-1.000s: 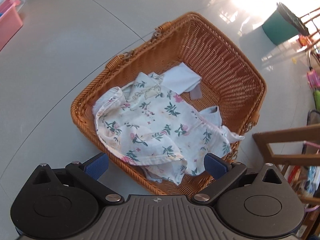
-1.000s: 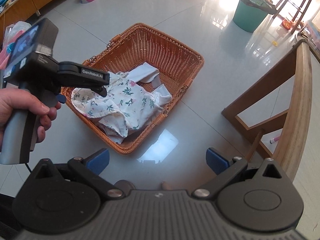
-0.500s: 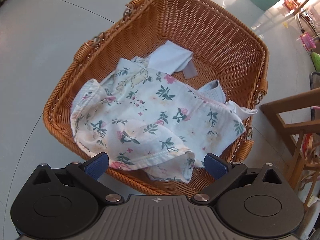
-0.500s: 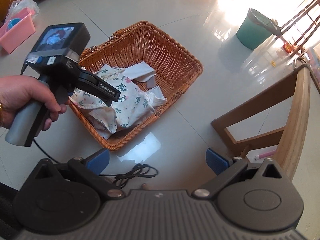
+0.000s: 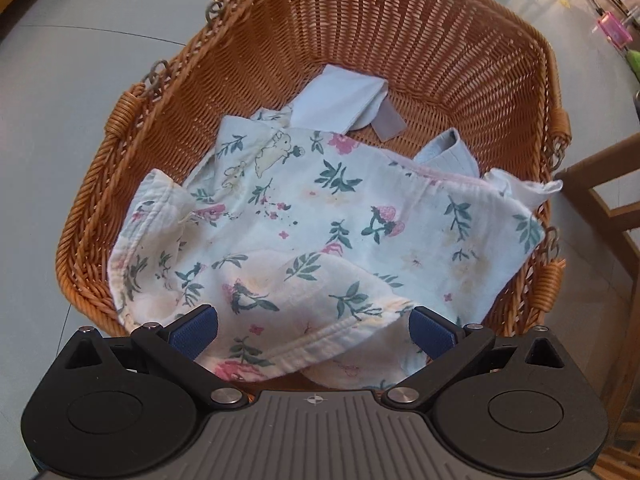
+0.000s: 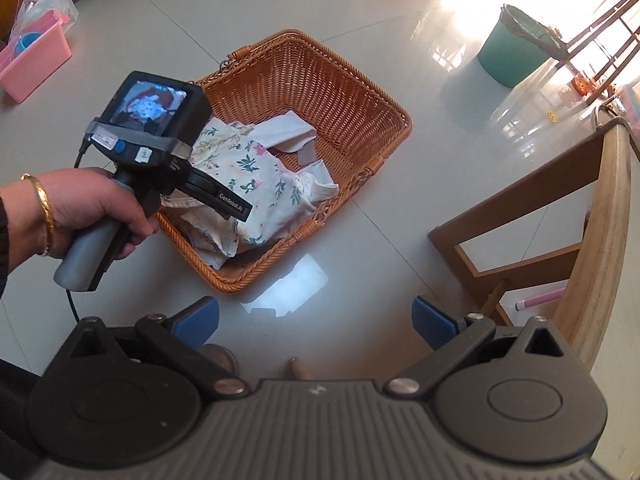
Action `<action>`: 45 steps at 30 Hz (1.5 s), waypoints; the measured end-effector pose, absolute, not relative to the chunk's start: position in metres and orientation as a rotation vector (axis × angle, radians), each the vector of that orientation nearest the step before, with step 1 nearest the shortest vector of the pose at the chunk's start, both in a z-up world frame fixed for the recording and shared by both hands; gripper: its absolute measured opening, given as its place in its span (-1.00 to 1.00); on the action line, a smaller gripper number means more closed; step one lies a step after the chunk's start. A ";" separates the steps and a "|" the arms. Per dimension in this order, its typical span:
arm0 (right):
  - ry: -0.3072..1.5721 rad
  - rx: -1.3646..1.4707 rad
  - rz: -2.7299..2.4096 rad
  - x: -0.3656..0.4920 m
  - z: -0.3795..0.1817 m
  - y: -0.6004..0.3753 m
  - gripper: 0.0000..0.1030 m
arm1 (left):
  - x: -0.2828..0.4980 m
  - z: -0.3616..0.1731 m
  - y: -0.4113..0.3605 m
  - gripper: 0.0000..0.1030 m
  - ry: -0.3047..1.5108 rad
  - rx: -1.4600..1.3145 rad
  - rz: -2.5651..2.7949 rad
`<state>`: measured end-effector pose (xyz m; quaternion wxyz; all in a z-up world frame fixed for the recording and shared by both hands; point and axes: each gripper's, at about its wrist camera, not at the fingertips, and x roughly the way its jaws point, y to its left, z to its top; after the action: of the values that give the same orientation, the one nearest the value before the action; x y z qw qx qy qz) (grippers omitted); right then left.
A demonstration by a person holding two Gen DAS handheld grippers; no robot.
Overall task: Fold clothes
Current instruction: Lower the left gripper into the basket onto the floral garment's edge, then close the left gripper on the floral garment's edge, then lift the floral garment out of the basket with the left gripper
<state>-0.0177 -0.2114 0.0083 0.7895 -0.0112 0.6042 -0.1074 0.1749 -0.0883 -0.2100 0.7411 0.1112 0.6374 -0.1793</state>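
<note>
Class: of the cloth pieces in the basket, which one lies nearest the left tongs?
The floral garment: its hem sits between the open left tongs, while the plain pale-blue cloth lies farther back in the wicker basket.

The left tongs (image 5: pixel 313 330) are held wide apart, blue pads (image 5: pixel 195 331) at 9 and 3 o'clock; the right tongs (image 6: pixel 314 325) are likewise spread; the left hand (image 6: pixel 86 210) is wrapped round the grey handle, wrist at 9 o'clock.

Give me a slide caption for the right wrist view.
Left gripper reaches over floral garment in wicker basket; open right gripper waits above the floor.
</note>
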 end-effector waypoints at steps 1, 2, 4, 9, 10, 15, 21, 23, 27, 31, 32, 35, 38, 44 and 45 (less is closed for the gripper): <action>1.304 -0.018 -0.230 -0.017 0.008 -0.212 0.99 | 0.175 -0.213 -0.088 0.96 1.400 0.245 -0.394; 1.305 -0.012 -0.231 -0.017 0.008 -0.213 0.99 | 0.175 -0.215 -0.088 0.96 1.403 0.244 -0.395; 1.308 -0.001 -0.233 -0.017 0.009 -0.214 0.99 | 0.175 -0.219 -0.086 0.94 1.403 0.237 -0.389; 1.311 0.007 -0.229 -0.018 0.010 -0.214 0.99 | 0.177 -0.227 -0.084 0.59 1.433 0.219 -0.374; 1.310 0.009 -0.229 -0.018 0.011 -0.214 0.99 | 0.177 -0.228 -0.085 0.53 1.439 0.220 -0.369; 1.308 0.016 -0.228 -0.018 0.013 -0.216 0.99 | 0.177 -0.229 -0.084 -0.19 1.466 0.178 -0.388; 1.309 0.035 -0.227 -0.019 0.016 -0.217 0.99 | 0.178 -0.215 -0.083 -0.71 1.429 0.132 -0.375; 1.308 0.042 -0.224 -0.020 0.017 -0.218 0.99 | 0.178 -0.211 -0.083 -0.73 1.427 0.127 -0.366; 1.305 0.062 -0.223 -0.021 0.018 -0.220 0.99 | 0.181 -0.200 -0.081 -0.77 1.433 0.106 -0.335; 1.298 0.073 -0.218 -0.022 0.019 -0.219 0.99 | 0.183 -0.185 -0.078 -0.80 1.428 0.056 -0.304; 1.293 0.073 -0.209 -0.022 0.020 -0.219 0.99 | 0.184 -0.181 -0.078 -0.80 1.423 0.038 -0.302; 1.280 0.062 -0.187 -0.022 0.022 -0.216 0.99 | 0.183 -0.165 -0.079 -0.81 1.403 0.008 -0.308; 1.273 0.063 -0.186 -0.022 0.024 -0.217 0.99 | 0.182 -0.148 -0.078 -0.82 1.390 -0.035 -0.308; 1.251 0.120 -0.178 -0.025 0.031 -0.223 0.99 | 0.174 -0.108 -0.078 -0.82 1.338 -0.030 -0.318; 1.248 0.128 -0.170 -0.026 0.032 -0.222 0.99 | 0.173 -0.100 -0.078 -0.82 1.326 -0.026 -0.324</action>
<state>-0.0255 -0.2222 0.0320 0.8062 0.0596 0.5832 -0.0796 0.1730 -0.0777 -0.1001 0.7761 -0.0119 0.6125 -0.1496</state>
